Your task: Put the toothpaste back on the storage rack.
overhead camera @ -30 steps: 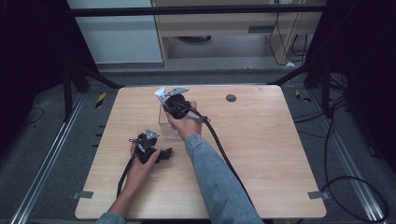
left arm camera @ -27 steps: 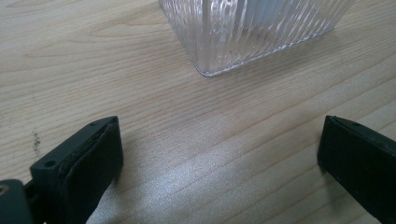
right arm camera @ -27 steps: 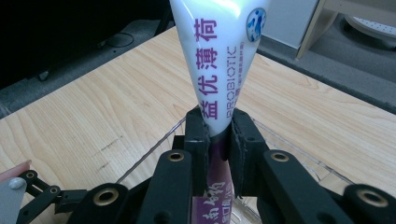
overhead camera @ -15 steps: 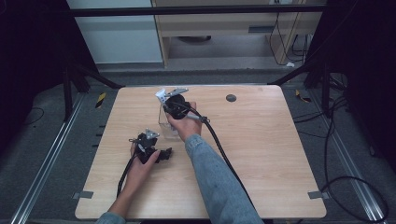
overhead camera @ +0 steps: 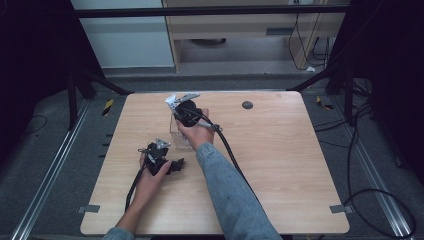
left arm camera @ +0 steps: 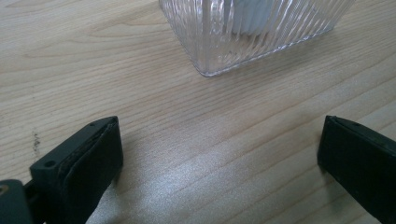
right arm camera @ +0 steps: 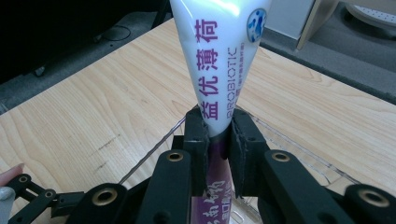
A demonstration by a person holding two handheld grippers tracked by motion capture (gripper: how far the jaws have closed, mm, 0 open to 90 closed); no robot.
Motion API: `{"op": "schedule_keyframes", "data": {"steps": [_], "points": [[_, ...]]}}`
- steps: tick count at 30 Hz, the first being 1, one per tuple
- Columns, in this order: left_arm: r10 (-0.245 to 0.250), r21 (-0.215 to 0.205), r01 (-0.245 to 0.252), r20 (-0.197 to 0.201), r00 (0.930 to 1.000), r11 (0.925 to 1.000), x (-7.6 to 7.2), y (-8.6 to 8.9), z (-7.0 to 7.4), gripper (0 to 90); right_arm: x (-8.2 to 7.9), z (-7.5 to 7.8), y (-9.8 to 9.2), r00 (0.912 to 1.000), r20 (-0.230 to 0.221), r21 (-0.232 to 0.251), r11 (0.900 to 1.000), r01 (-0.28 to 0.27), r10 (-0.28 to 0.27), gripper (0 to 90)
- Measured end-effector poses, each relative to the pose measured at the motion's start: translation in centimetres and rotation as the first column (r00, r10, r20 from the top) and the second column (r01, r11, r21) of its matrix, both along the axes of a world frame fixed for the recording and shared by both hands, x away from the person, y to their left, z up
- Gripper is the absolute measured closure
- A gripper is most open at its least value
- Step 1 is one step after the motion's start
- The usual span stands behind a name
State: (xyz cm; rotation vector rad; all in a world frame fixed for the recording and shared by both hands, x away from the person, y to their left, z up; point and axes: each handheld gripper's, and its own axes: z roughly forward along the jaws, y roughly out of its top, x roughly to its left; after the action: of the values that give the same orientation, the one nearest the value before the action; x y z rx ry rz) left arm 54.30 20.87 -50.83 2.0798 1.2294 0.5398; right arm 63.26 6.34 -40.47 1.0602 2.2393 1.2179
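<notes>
The tube (right arm camera: 217, 60) carries purple print running lengthwise: the Chinese characters 益优薄荷, with "PROBIOTIC" in smaller capitals beside them. At its 1 o'clock corner sits a round blue emblem, too small to read. Further characters lower down are partly hidden.

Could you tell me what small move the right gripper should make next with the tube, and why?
Probably lower it a little further. The right gripper is shut on the white and purple tube, held over the clear ribbed container, so easing down before opening seems safest. The left gripper rests open nearby.
</notes>
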Motion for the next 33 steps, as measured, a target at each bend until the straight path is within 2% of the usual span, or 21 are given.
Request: {"op": "schedule_keyframes", "data": {"steps": [12,33], "points": [[0.000,0.001,0.000,0.000,1.0000,1.0000,0.00,0.00,0.01,0.0,0.46,0.01,0.51,0.9999,-0.015,-0.017,1.000,0.001,-0.001,78.1],[0.000,0.000,0.000,-0.001,1.0000,1.0000,0.00,0.00,0.01,0.0,0.54,-0.06,0.42,0.9997,-0.023,-0.001,1.000,-0.001,0.001,77.1]]}}
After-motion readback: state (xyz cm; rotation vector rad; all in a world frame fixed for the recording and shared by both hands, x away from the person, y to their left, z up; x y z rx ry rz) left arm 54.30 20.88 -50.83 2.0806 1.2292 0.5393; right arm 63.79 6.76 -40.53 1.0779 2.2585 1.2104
